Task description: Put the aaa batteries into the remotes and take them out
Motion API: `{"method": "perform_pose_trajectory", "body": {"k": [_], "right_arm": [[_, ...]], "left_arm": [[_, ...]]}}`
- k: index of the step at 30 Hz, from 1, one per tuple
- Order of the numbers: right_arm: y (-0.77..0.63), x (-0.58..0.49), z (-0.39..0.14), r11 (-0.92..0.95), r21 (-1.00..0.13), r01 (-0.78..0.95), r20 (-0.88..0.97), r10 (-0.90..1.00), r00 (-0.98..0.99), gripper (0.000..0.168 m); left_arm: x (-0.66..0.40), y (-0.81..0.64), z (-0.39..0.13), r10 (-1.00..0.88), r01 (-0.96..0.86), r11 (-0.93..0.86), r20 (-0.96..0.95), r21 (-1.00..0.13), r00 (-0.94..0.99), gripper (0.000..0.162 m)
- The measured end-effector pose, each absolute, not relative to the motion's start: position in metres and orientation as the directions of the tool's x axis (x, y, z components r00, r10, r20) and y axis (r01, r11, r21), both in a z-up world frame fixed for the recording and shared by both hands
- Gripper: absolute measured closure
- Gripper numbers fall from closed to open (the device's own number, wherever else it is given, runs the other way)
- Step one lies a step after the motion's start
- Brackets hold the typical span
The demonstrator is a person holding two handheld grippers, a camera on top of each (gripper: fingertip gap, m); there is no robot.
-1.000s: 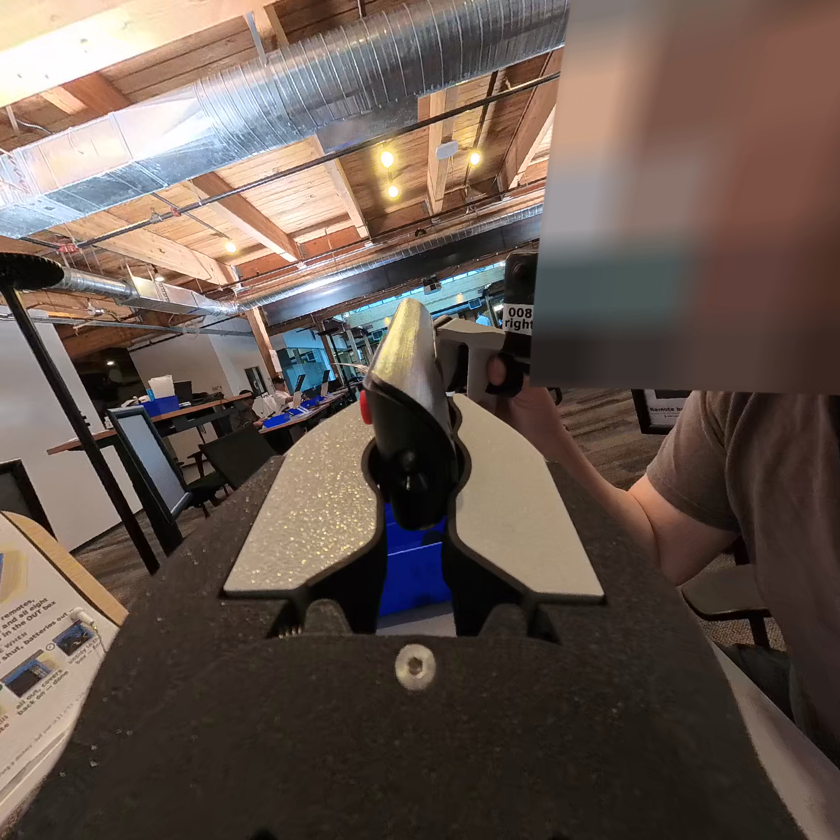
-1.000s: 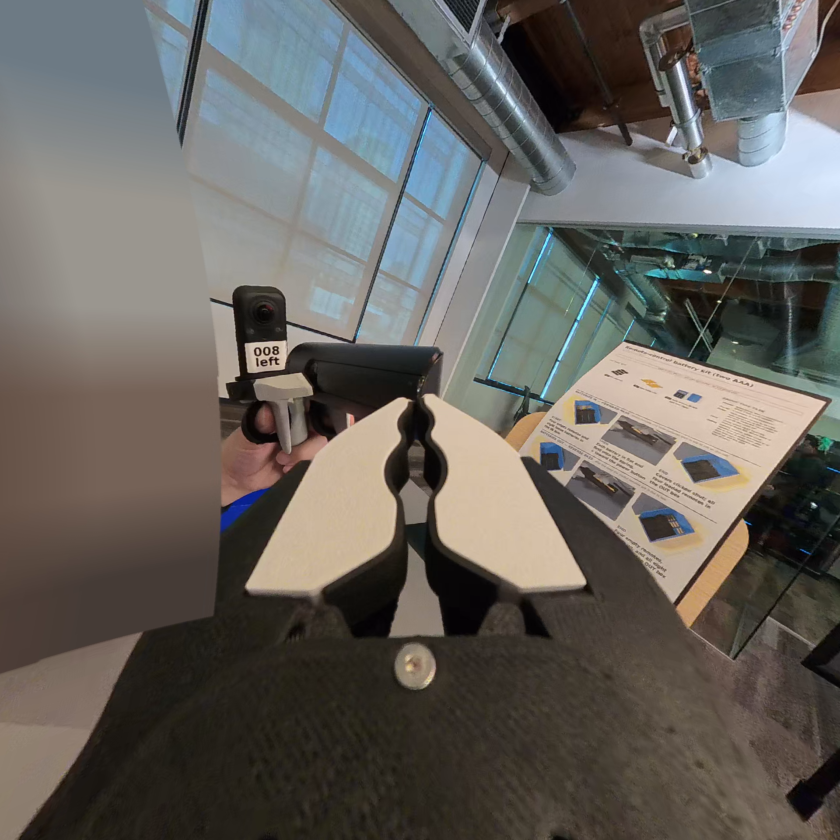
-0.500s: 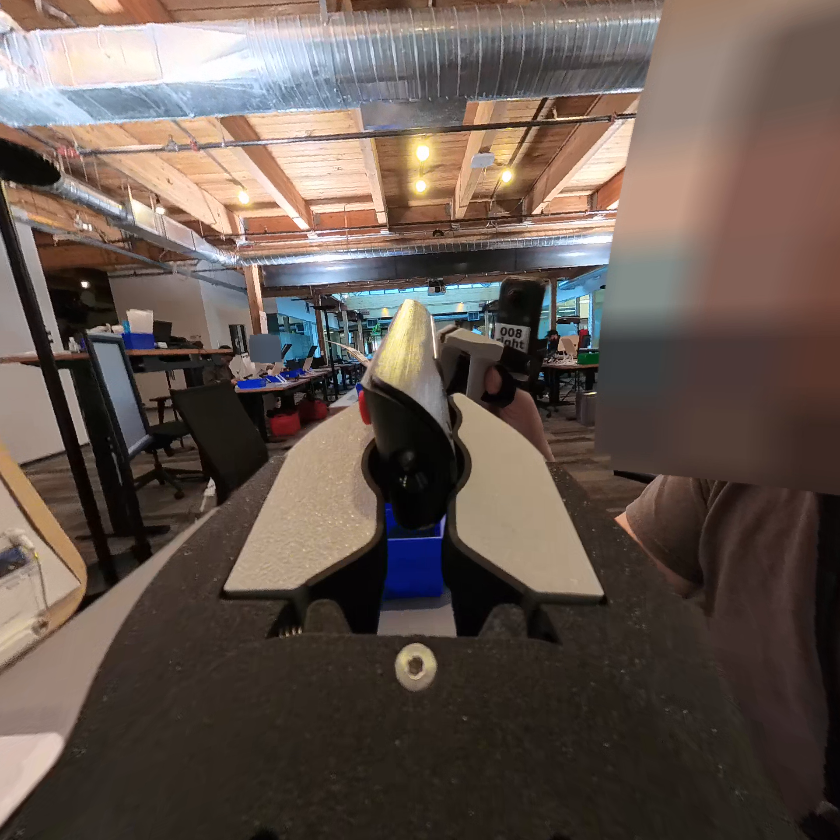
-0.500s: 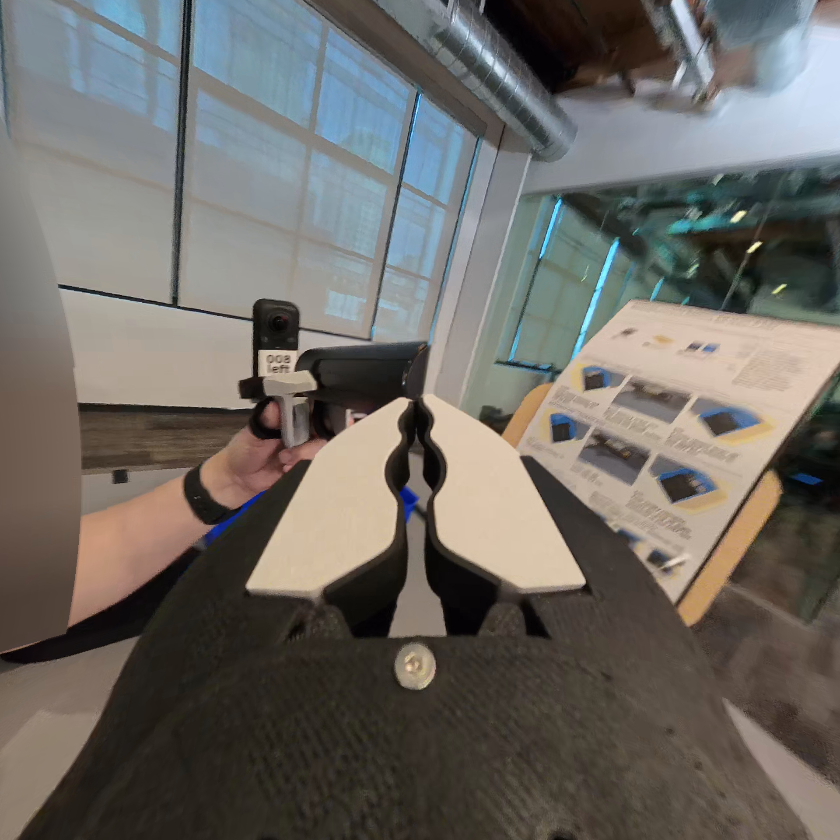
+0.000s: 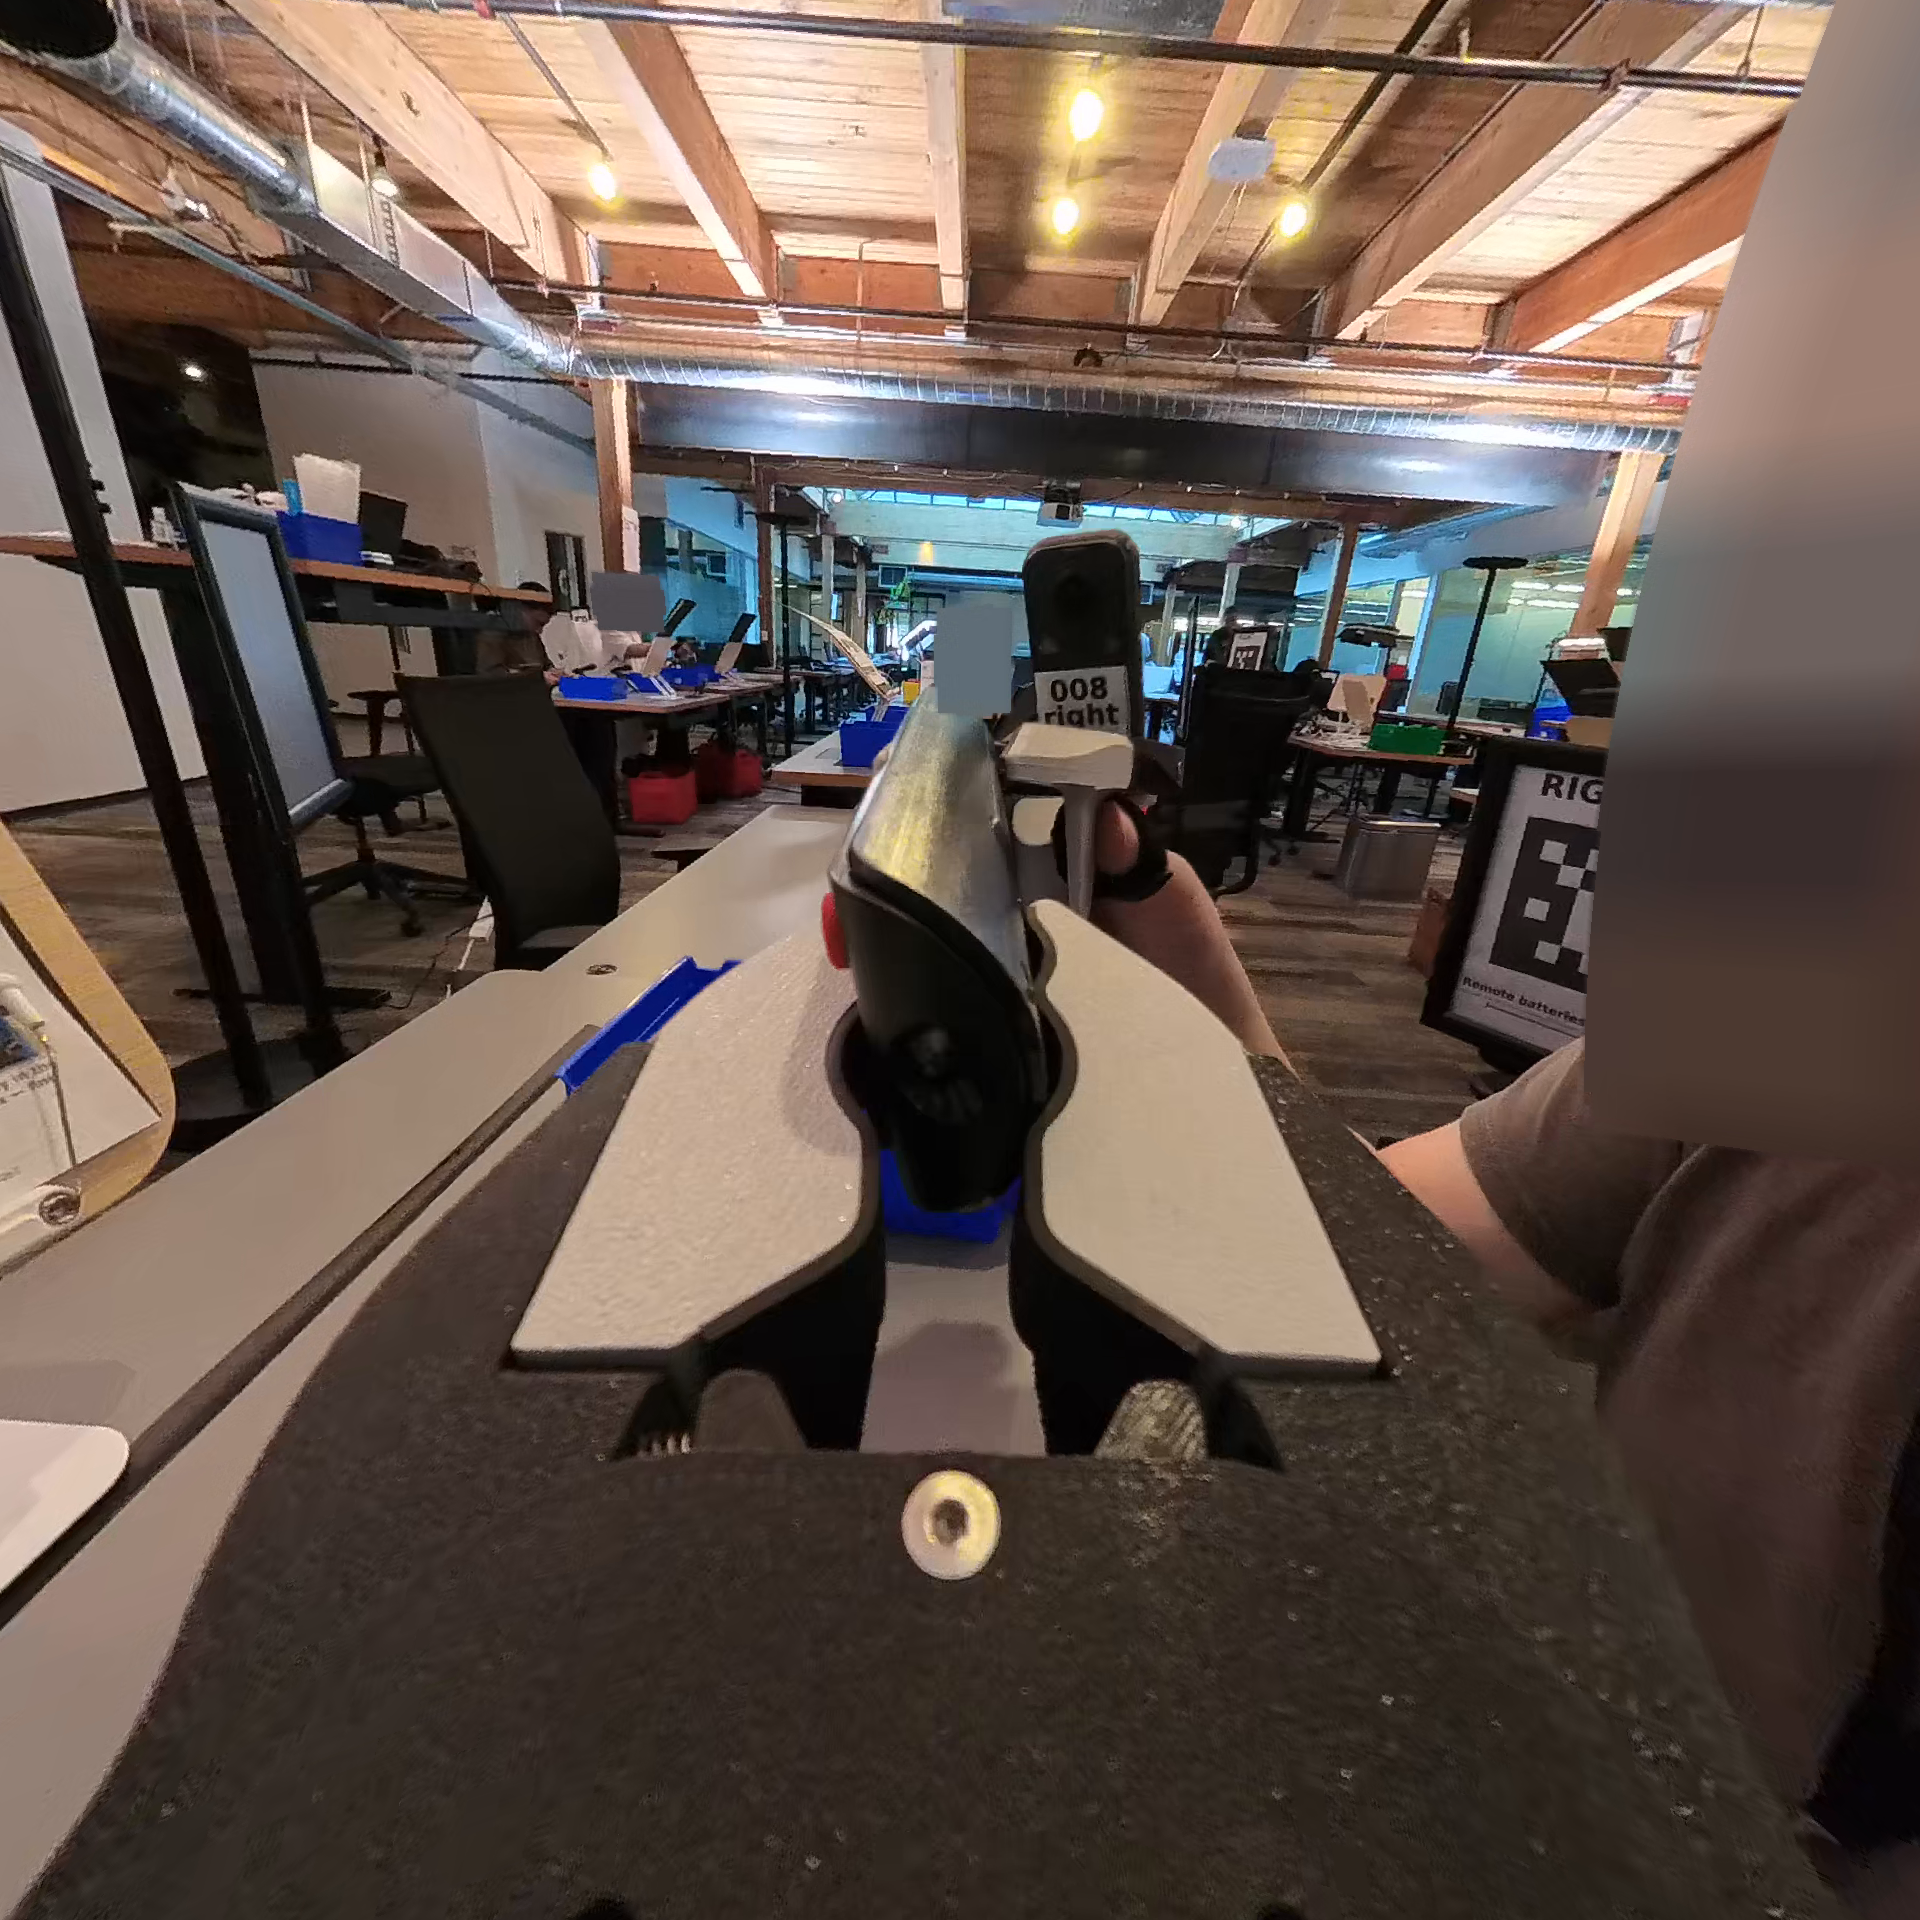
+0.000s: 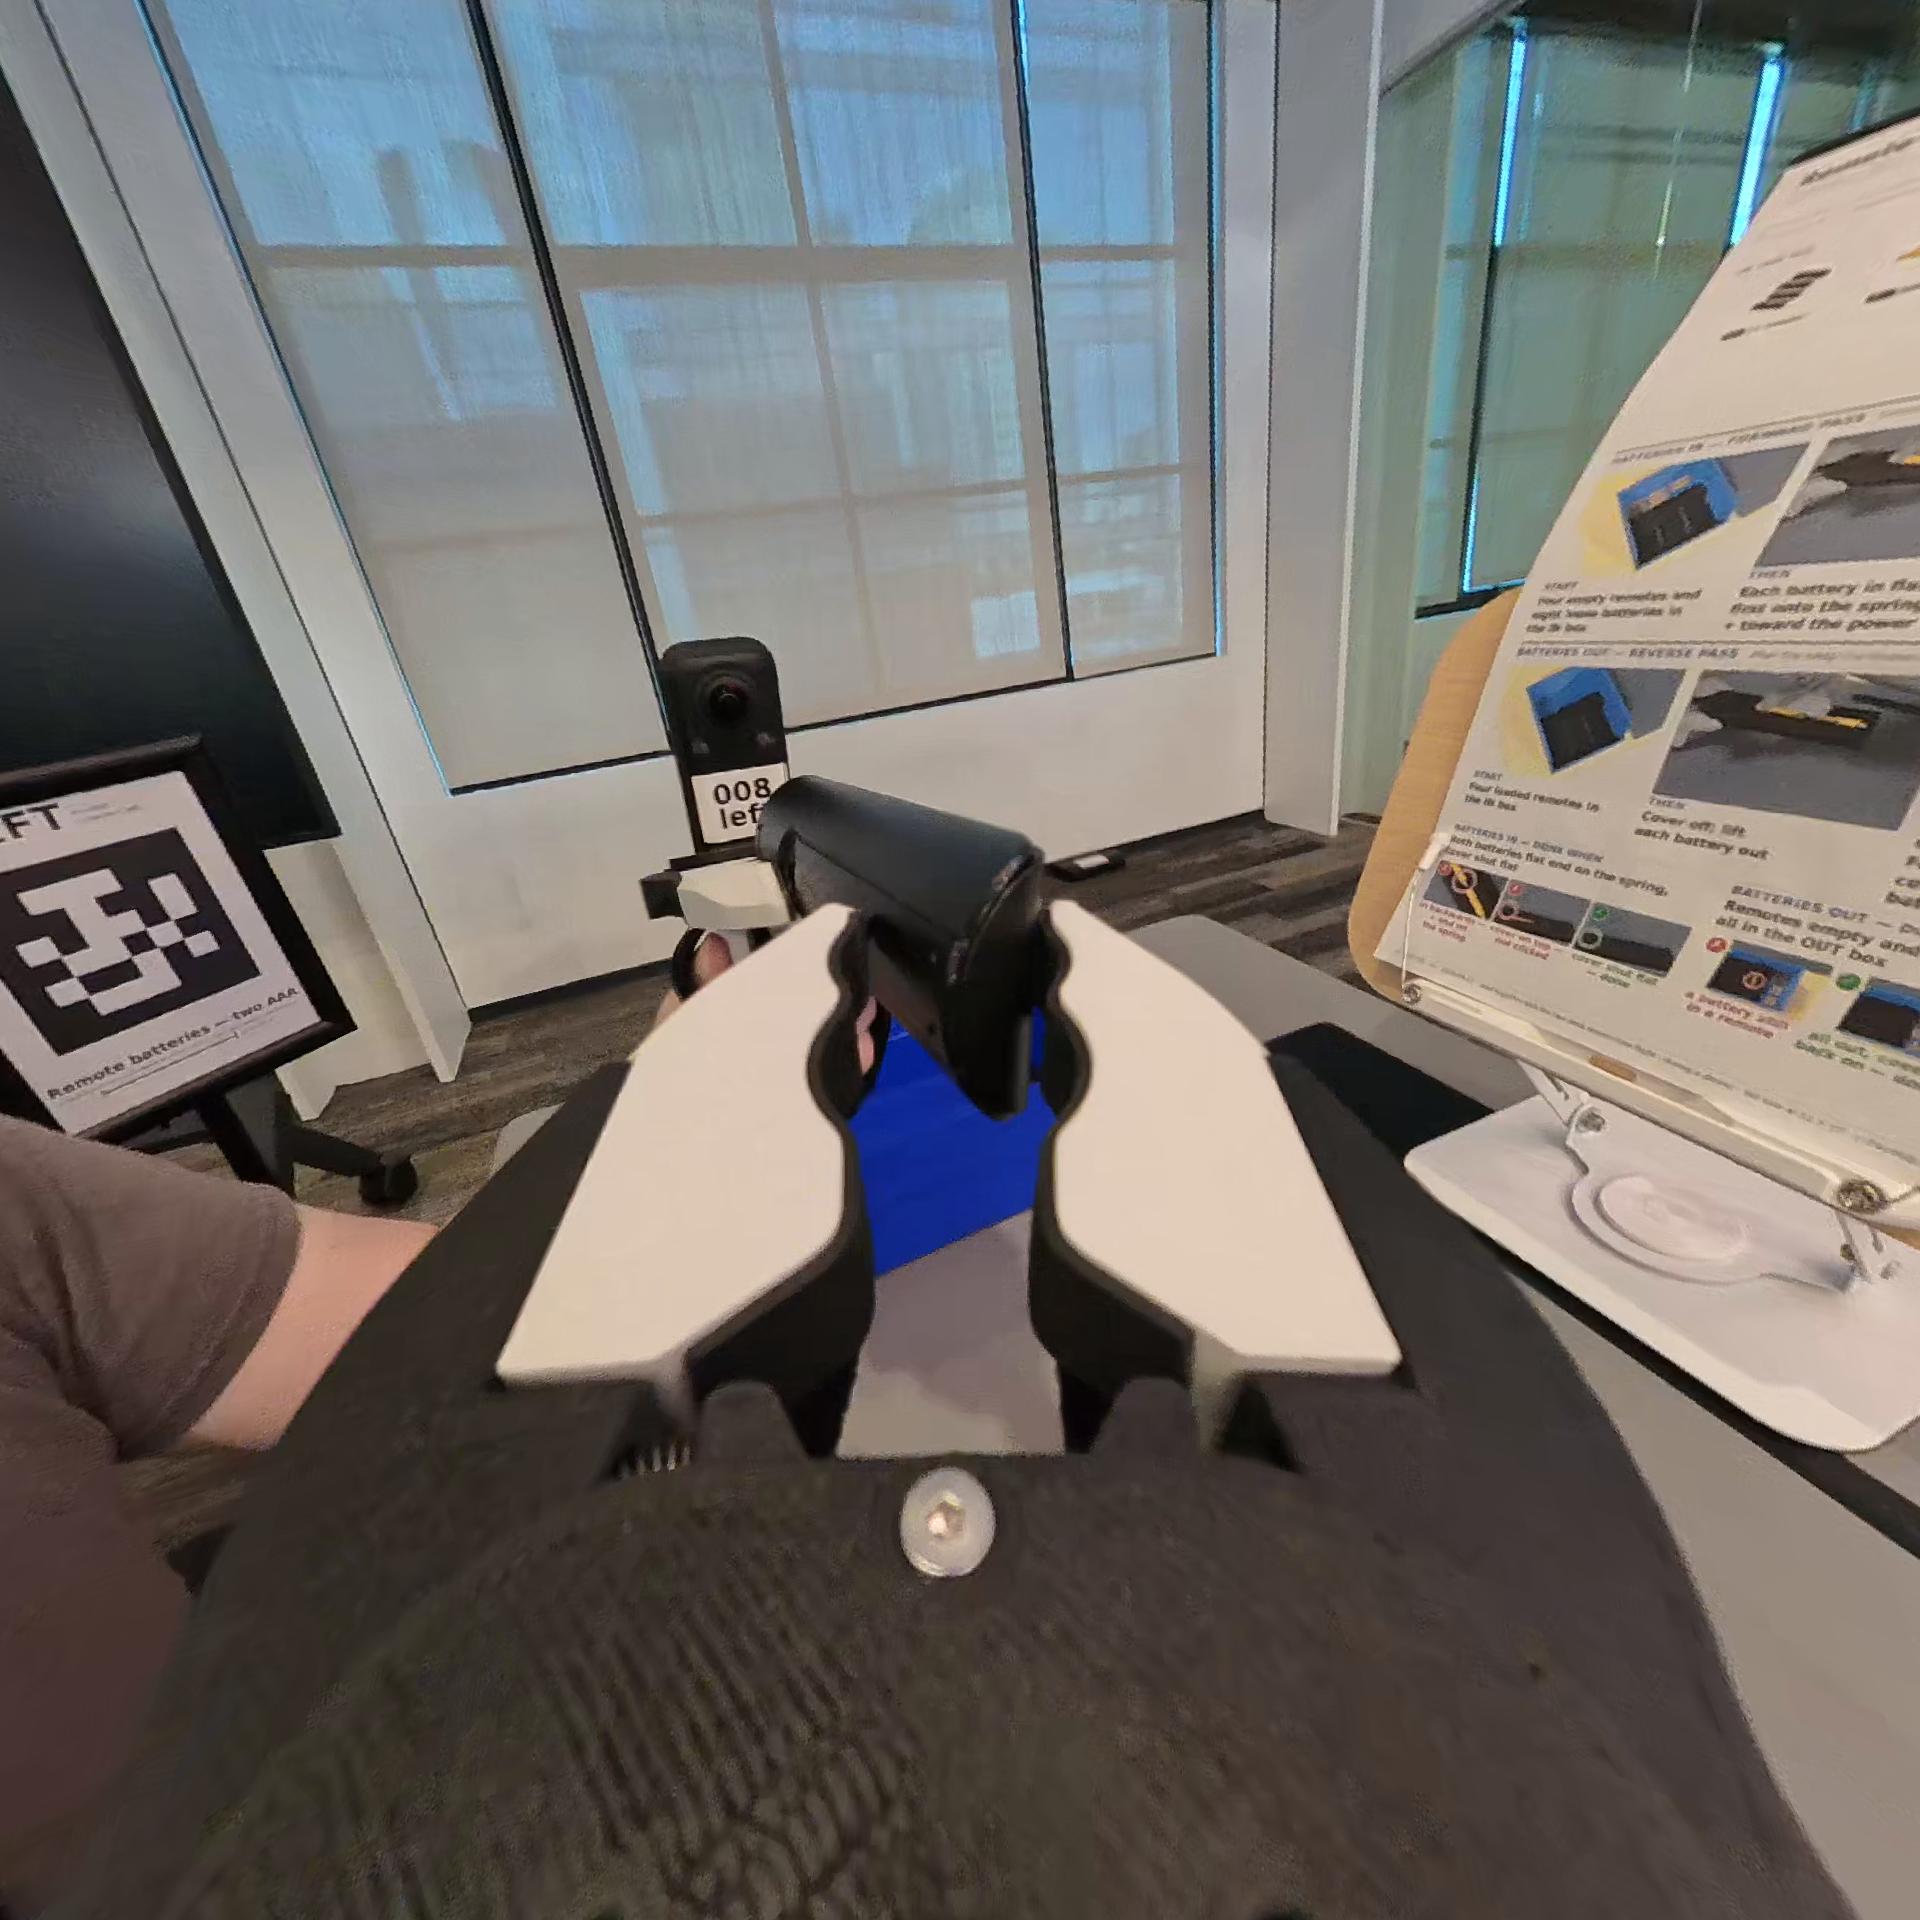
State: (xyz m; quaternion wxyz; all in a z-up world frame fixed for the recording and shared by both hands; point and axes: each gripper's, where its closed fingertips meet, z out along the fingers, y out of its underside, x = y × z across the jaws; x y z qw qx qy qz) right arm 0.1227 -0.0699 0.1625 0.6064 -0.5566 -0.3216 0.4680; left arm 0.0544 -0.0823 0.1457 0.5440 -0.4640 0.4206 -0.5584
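My left gripper (image 5: 935,925) is shut on a black remote (image 5: 935,831) with a red button and holds it in the air, pointing away. A blue bin (image 5: 644,1013) sits on the grey table (image 5: 312,1143) below it. The right gripper's body (image 5: 1075,748) shows just behind the remote. In the right wrist view my right gripper (image 6: 945,920) is open, its jaws on either side of the remote's end (image 6: 904,883). I cannot tell whether they touch it. The left gripper's body (image 6: 727,748) is behind, and the blue bin (image 6: 935,1174) is below. No batteries are visible.
An instruction board (image 6: 1662,831) on a white stand (image 6: 1662,1299) is on the table at the right. A framed sign with a square code (image 6: 135,914) stands left, another (image 5: 1527,894) right. A person's arm (image 6: 312,1299) holds the grippers. A black chair (image 5: 520,831) stands beyond the table.
My right gripper has gone from shut to open and the remote's end now lies between its jaws. Both grippers have tilted down towards the table. The left keeps hold of the remote.
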Motion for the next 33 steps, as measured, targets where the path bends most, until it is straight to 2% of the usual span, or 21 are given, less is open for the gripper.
{"method": "perform_pose_trajectory", "body": {"k": [3, 5, 7, 10, 17, 24, 33], "right_arm": [[-0.071, 0.124, 0.161, -0.055, -0.982, -0.182, -0.118, 0.927, 0.357, 0.137], [-0.068, 0.127, 0.162, -0.008, -0.986, -0.168, -0.077, 0.908, 0.411, 0.128], [-0.075, 0.124, 0.164, 0.012, -0.988, -0.155, -0.05, 0.918, 0.394, 0.135], [-0.08, 0.124, 0.166, 0.03, -0.988, -0.154, -0.03, 0.927, 0.375, 0.136], [-0.084, 0.122, 0.166, -0.009, -0.984, -0.179, -0.064, 0.952, 0.3, 0.139], [-0.095, 0.119, 0.164, -0.124, -0.976, -0.178, -0.148, 0.98, 0.129, 0.142], [-0.098, 0.118, 0.158, -0.168, -0.974, -0.15, -0.177, 0.983, 0.052, 0.142]], "left_arm": [[0.054, -0.083, 0.146, -0.998, 0.212, -0.045, 0.052, -0.976, 0.026, 0.139], [0.055, -0.084, 0.147, -0.999, 0.215, -0.026, 0.035, -0.976, 0.04, 0.138], [0.055, -0.087, 0.148, -0.999, 0.222, -0.022, 0.027, -0.975, 0.022, 0.138], [0.054, -0.091, 0.151, -1.0, 0.226, -0.009, 0.013, -0.974, 0.012, 0.138], [0.052, -0.092, 0.152, -0.999, 0.224, -0.037, 0.037, -0.974, -0.007, 0.138], [0.048, -0.097, 0.152, -0.998, 0.193, -0.049, 0.043, -0.98, -0.034, 0.138], [0.046, -0.098, 0.151, -0.999, 0.149, -0.042, 0.038, -0.988, -0.029, 0.138]]}}
